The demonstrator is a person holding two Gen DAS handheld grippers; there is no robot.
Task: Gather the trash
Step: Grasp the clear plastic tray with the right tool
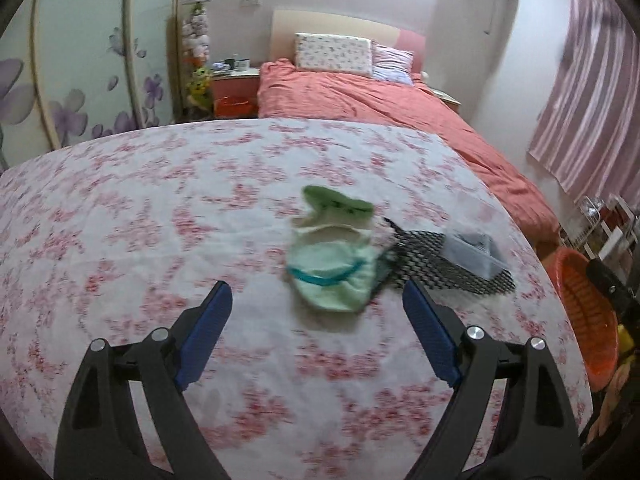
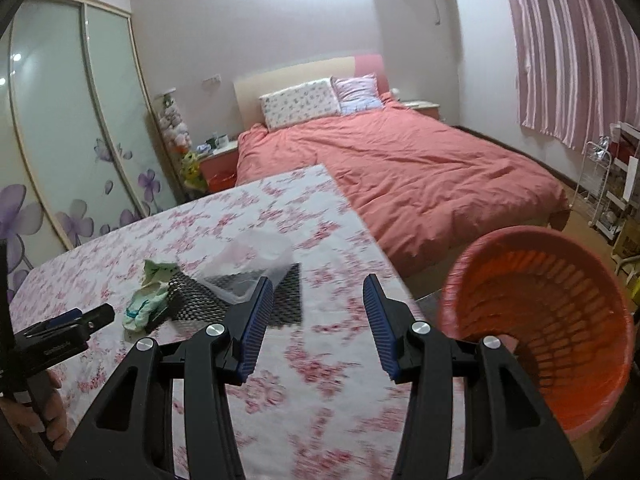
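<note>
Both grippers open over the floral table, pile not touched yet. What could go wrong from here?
1. The green-and-white cloth pile overlaps the black mesh mat; the left gripper may drag both.
2. The clear plastic piece looks flimsy and lies on the mat, so the right gripper might pinch mat with it.
3. The orange basket sits off the table's edge; an early release could miss it.
</note>
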